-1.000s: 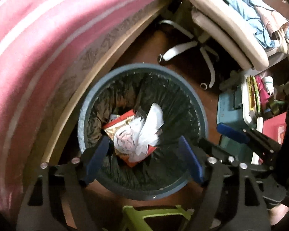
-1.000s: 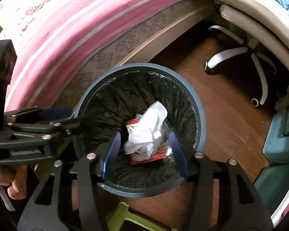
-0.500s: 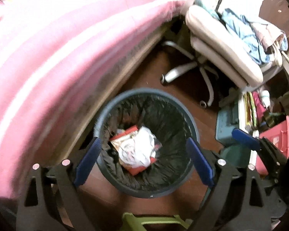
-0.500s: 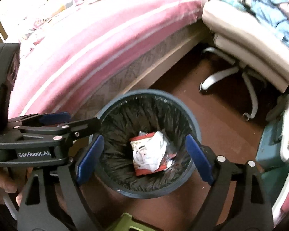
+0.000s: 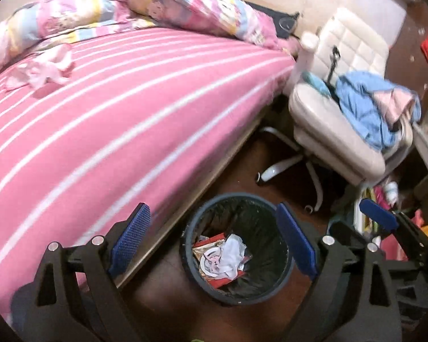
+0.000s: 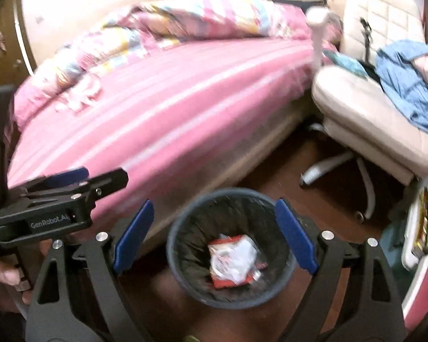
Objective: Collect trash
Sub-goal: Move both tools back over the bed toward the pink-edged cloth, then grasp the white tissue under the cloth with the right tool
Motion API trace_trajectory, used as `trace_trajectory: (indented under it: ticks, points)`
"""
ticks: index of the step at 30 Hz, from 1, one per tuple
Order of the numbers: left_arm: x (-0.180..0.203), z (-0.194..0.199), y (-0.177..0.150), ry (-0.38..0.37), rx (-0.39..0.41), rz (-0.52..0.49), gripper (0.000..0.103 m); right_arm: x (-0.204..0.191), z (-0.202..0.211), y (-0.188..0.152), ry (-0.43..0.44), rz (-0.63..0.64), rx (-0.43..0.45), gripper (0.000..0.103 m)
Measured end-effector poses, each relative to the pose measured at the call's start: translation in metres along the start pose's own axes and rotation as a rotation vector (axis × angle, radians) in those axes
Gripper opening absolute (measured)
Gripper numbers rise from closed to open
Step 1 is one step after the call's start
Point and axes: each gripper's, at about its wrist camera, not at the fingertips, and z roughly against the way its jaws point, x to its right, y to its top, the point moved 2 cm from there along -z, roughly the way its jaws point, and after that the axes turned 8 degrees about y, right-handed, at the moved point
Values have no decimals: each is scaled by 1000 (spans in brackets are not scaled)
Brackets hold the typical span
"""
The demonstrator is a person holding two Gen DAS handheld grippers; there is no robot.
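Left wrist view puts your left gripper [image 5: 212, 240] high over the trash bin [image 5: 191, 268], jaws spread wide with nothing between them. The bin stands upright on the dark wood floor [image 5: 242, 168], mouth facing straight up, just beside the edge of the bed [image 5: 114, 119] with its pink striped sheet. Inside, on the black liner, lies a red wrapper [image 5: 211, 240] with crumpled white paper [image 5: 231, 253] on top; the wrapper's long side runs slantwise from upper left to lower right. Your right gripper [image 6: 214, 238] hangs above the same bin [image 6: 175, 252], jaws equally wide and empty, and the wrapper [image 6: 225, 282] and paper [image 6: 236, 256] show between its blue pads [image 6: 134, 228]. An office chair [image 5: 336, 142] heaped with clothes [image 5: 368, 105] stands near the bin's far side.
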Motion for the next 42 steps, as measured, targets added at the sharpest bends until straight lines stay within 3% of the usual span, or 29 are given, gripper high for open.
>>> trace_trajectory:
  ticks: [8,19,29,34,39,42]
  points:
    - [-76,53,33,29,39,91,87,-60,4,39,158,62,50,86]
    - [-188,73,70,120,125,228,87,-162,-55,85,277,100,3,86]
    - [-301,35,113,160,155,366,87,-228,-142,139,300,110,-33,86]
    - [-346,-1,145,181,184,356,87,-252,-196,166,290,91,-53,86]
    - [-373,-34,176,176,164,350,87,-267,-242,183,282,66,-79,86]
    - [-381,-49,195,227,161,317,87,-275,-266,191,278,53,-94,86]
